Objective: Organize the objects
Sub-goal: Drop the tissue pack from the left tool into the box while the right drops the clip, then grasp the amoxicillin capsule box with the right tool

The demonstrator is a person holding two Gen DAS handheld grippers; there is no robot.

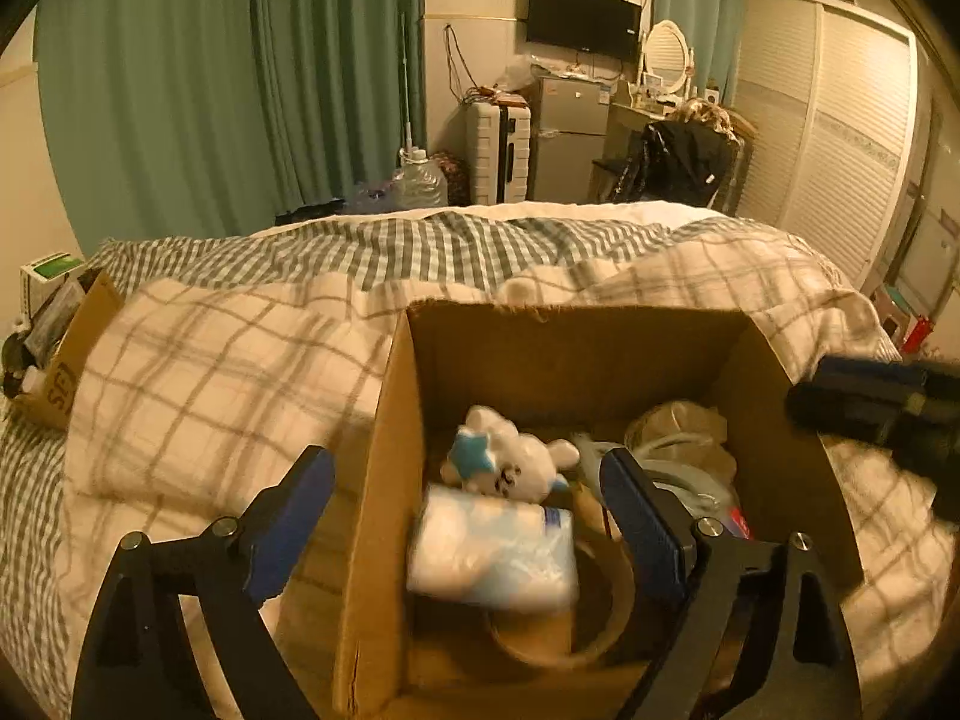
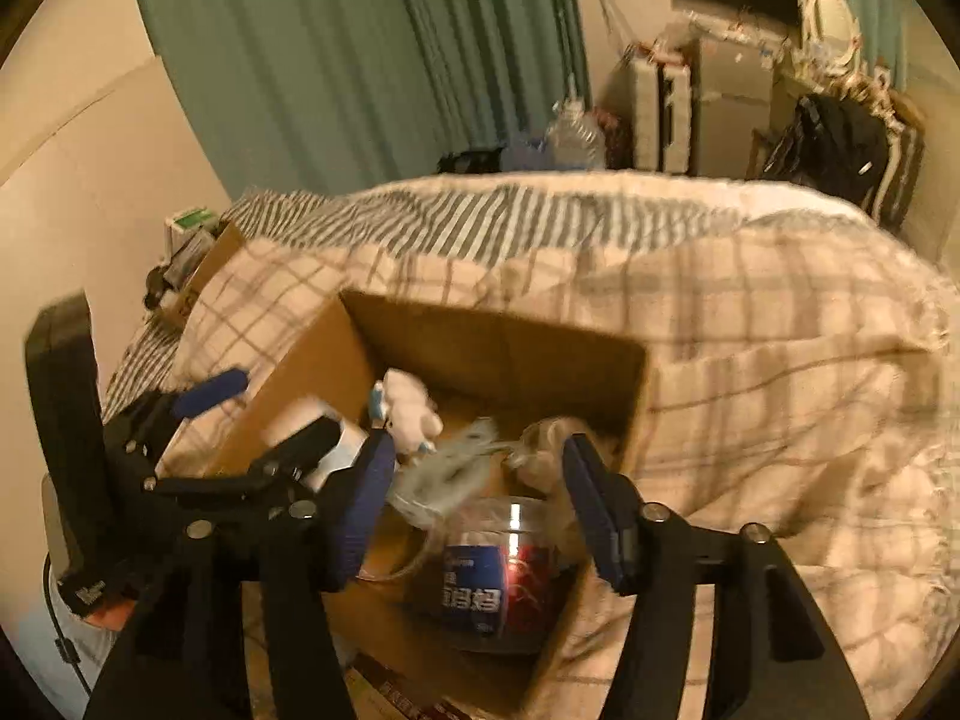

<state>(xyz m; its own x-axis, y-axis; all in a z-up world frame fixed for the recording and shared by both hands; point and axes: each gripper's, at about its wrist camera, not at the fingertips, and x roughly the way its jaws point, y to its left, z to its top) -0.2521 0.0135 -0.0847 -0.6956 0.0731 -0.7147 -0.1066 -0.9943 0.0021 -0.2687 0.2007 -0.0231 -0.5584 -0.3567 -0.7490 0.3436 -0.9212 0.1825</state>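
An open cardboard box [image 1: 384, 450] stands on the bed. It holds a white and blue plush toy [image 1: 510, 456], a tape roll [image 1: 600, 618] and crumpled plastic bags [image 1: 678, 438]. My left gripper [image 1: 474, 480] hangs open over the box's left part. A blurred white and blue tissue pack [image 1: 492, 552] lies between and below its jaws, clear of both pads. My right gripper [image 2: 480, 498] is open over the box's [image 2: 498, 336] right part. Under it, untouched, sits a clear jar with a blue and red label [image 2: 498, 576]. The left gripper [image 2: 267, 414] also shows at the left of the right wrist view.
The box rests on a plaid quilt [image 1: 228, 372] that covers the bed. A second cardboard box [image 1: 66, 360] full of items sits at the bed's far left edge. Green curtains [image 1: 210, 90], a suitcase [image 1: 498, 150], a small fridge [image 1: 570, 138] and a wardrobe [image 1: 840, 132] line the far walls.
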